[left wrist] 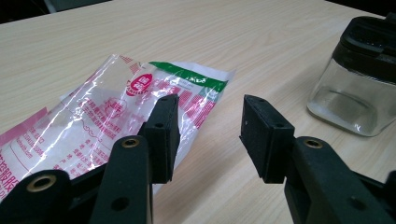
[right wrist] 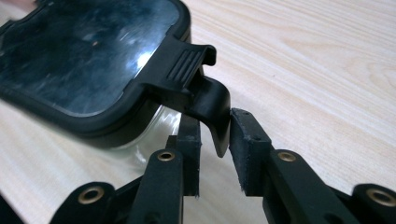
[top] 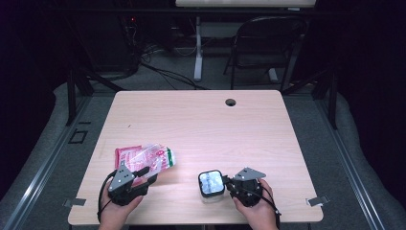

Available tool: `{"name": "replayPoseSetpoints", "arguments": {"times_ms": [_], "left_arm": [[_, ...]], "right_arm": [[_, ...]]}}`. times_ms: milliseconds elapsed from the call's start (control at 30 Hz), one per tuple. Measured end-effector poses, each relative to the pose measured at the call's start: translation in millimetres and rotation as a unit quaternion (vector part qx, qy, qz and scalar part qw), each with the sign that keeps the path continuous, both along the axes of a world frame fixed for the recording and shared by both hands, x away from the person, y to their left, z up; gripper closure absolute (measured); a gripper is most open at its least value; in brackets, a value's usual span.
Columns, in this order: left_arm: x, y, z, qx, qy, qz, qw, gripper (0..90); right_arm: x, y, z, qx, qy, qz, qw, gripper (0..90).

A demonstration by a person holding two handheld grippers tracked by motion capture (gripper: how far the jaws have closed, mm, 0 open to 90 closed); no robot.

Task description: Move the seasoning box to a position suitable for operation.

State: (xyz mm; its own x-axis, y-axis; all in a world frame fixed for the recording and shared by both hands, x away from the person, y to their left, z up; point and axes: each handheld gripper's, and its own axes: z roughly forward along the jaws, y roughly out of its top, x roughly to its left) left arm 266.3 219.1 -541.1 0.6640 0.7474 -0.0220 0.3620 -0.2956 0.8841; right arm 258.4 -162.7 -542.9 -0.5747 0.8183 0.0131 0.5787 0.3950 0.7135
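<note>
The right gripper (right wrist: 215, 156) pinches the jar's (top: 211, 184) lid latch (right wrist: 212, 109). The left gripper (left wrist: 208, 135) gapes over the packet's (left wrist: 112, 119) edge. Table (top: 201, 120) beyond is bare.

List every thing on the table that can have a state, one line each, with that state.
Plastic bag: lying flat, looks empty, sealed or not unclear.
Glass jar: upright, lid on, appears empty.
Lid latch: down, between the right jaws.
Left gripper: open, over the bag's edge.
Right gripper: closed on the latch.
</note>
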Motion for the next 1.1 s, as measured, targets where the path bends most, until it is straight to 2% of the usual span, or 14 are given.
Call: {"name": "replayPoseSetpoints", "arguments": {"times_ms": [133,267,300,333,400,467,500,700,733,800,933,1033,1100], "left_arm": [[0.5,-0.9,-0.2,0.005,0.005,0.001,1.0000,56.1],[-0.5,-1.6,0.5,0.003,0.007,-0.006,1.0000,55.1],[-1.2,-2.0,0.5,0.001,0.005,-0.008,1.0000,54.9],[-1.6,-2.2,0.8,0.005,0.004,-0.009,0.9999,54.3],[-2.1,-3.0,0.9,0.009,0.004,-0.011,0.9999,54.1],[-2.2,-3.4,1.4,0.012,0.007,-0.014,0.9998,53.8],[-2.3,-3.8,1.8,0.011,0.010,-0.015,0.9998,53.1],[-3.0,-9.2,7.1,0.011,0.016,-0.016,0.9997,52.1],[-2.7,-10.4,8.2,0.011,0.015,-0.020,0.9996,52.6],[-2.4,-13.1,11.2,0.008,0.018,-0.027,0.9994,55.1],[-2.1,-21.0,19.0,0.010,0.018,-0.042,0.9989,60.2],[-1.7,-30.4,24.7,0.018,0.021,-0.058,0.9979,62.2],[-1.7,-37.5,27.1,0.025,0.022,-0.069,0.9970,62.6]], "right_arm": [[-5.3,0.1,1.8,-0.005,0.010,0.012,0.9999,72.6],[-7.1,-1.1,2.6,0.011,0.018,0.017,0.9996,70.8],[-7.3,-2.6,4.3,0.007,0.023,0.019,0.9995,70.3],[-7.6,-3.1,5.1,0.015,0.030,0.019,0.9993,69.8],[-7.4,-5.4,8.3,0.017,0.055,0.022,0.9981,68.1],[-7.9,-7.8,11.6,0.021,0.056,0.021,0.9980,66.4],[-7.5,-10.3,16.3,0.020,0.066,0.017,0.9975,63.2],[-4.4,-14.2,27.8,0.032,0.067,0.015,0.9971,63.4],[-3.2,-15.1,30.4,0.027,0.074,0.017,0.9967,63.5],[-1.3,-15.4,33.1,0.024,0.066,0.011,0.9975,62.7],[3.1,-17.0,40.0,0.040,0.068,0.007,0.9969,61.8],[6.9,-16.8,48.6,0.058,0.056,0.010,0.9966,63.5],[7.7,-16.3,50.9,0.062,0.056,0.012,0.9964,63.8]]}}
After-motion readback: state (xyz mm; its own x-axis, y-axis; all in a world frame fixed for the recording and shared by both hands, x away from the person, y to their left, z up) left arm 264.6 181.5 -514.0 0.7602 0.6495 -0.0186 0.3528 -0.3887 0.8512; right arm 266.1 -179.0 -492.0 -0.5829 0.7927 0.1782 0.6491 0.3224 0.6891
